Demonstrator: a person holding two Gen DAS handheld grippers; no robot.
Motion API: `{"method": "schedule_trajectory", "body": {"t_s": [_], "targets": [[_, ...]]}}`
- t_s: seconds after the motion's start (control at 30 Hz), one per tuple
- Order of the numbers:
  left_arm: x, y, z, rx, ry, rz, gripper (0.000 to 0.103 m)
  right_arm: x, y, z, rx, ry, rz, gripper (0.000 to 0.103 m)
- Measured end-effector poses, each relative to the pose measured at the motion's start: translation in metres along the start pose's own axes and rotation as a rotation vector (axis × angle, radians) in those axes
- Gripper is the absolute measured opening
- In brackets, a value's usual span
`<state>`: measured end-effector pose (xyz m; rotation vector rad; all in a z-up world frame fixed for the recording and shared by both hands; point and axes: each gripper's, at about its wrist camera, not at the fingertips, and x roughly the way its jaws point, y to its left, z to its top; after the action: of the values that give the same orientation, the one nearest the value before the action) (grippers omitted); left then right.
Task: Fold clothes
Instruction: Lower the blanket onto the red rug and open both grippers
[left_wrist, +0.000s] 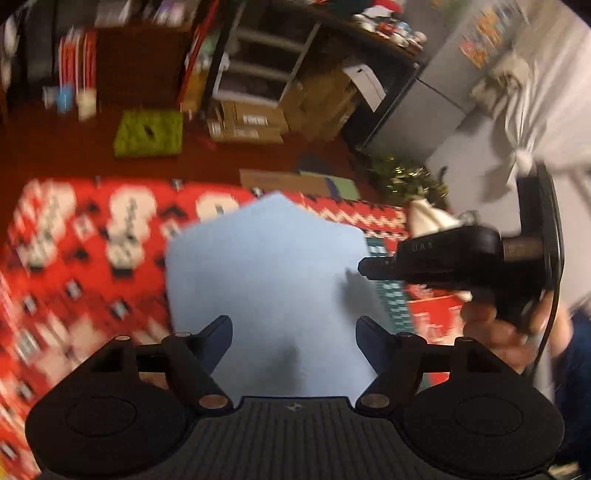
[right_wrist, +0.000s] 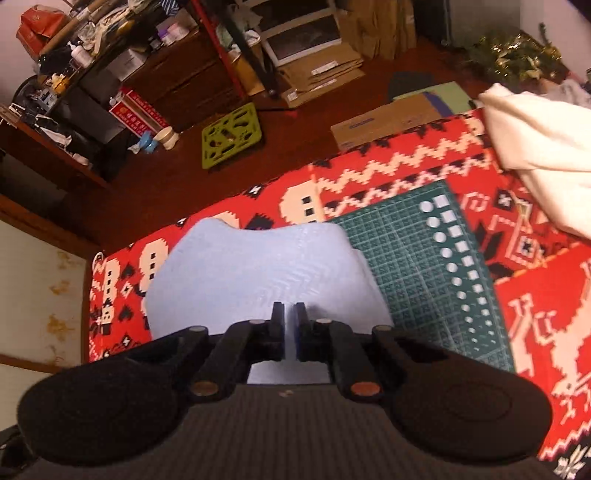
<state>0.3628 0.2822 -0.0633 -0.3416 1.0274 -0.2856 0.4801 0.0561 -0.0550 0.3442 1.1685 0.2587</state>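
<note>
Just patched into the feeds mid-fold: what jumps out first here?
A pale blue cloth lies centre on a red patterned blanket, its right edge over a green cutting mat. The right tool looks shut on its near edge; the left tool is open above it. A white garment sits far right.

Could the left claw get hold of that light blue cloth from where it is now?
Probably yes. The left claw is open, with the light blue cloth right below and ahead of its fingers, nothing between them. The right claw looks shut on the cloth's near edge, off to one side, so it shouldn't block the way.
</note>
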Motion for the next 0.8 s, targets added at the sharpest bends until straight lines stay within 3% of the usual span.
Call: {"method": "schedule_trajectory", "body": {"t_s": [0.07, 0.17, 0.27, 0.33, 0.4, 0.43, 0.57, 0.6, 0.63, 0.67, 0.73, 0.8], "targets": [[-0.004, -0.008, 0.004, 0.05, -0.03, 0.03, 0.077, 0.011, -0.001, 0.004, -0.011, 0.02, -0.02, 0.009], [0.004, -0.001, 0.003, -0.083, -0.053, -0.012, 0.079, 0.039, -0.018, 0.015, -0.031, 0.061, 0.002, 0.0], [0.007, -0.01, 0.0, -0.103, -0.093, 0.054, 0.082, 0.055, -0.028, 0.031, -0.095, 0.074, 0.05, 0.0], [0.011, -0.019, 0.0, -0.091, -0.078, 0.095, 0.082, 0.056, -0.033, 0.041, -0.134, 0.075, 0.056, 0.0], [0.014, -0.027, 0.003, -0.102, -0.054, 0.085, 0.082, 0.055, -0.037, 0.051, -0.173, 0.059, 0.041, 0.0], [0.015, -0.029, 0.006, -0.112, -0.047, 0.074, 0.082, 0.051, -0.041, 0.052, -0.173, 0.067, 0.04, 0.008], [0.023, -0.039, 0.01, -0.083, -0.02, 0.119, 0.083, 0.033, -0.058, 0.054, -0.17, 0.102, 0.039, 0.011], [0.025, -0.042, 0.011, -0.075, -0.014, 0.133, 0.083, 0.029, -0.063, 0.054, -0.169, 0.11, 0.039, 0.018], [0.027, -0.044, 0.011, -0.066, -0.007, 0.146, 0.083, 0.024, -0.067, 0.055, -0.168, 0.119, 0.039, 0.038], [0.029, -0.047, 0.012, -0.057, 0.0, 0.16, 0.083, 0.02, -0.071, 0.055, -0.168, 0.128, 0.038, 0.049], [0.034, -0.052, 0.014, -0.04, 0.013, 0.186, 0.084, 0.003, -0.082, 0.039, -0.121, 0.118, 0.039, 0.088], [0.038, -0.057, 0.015, -0.022, 0.026, 0.213, 0.092, -0.009, -0.091, 0.022, -0.09, 0.111, 0.024, 0.102]]}}
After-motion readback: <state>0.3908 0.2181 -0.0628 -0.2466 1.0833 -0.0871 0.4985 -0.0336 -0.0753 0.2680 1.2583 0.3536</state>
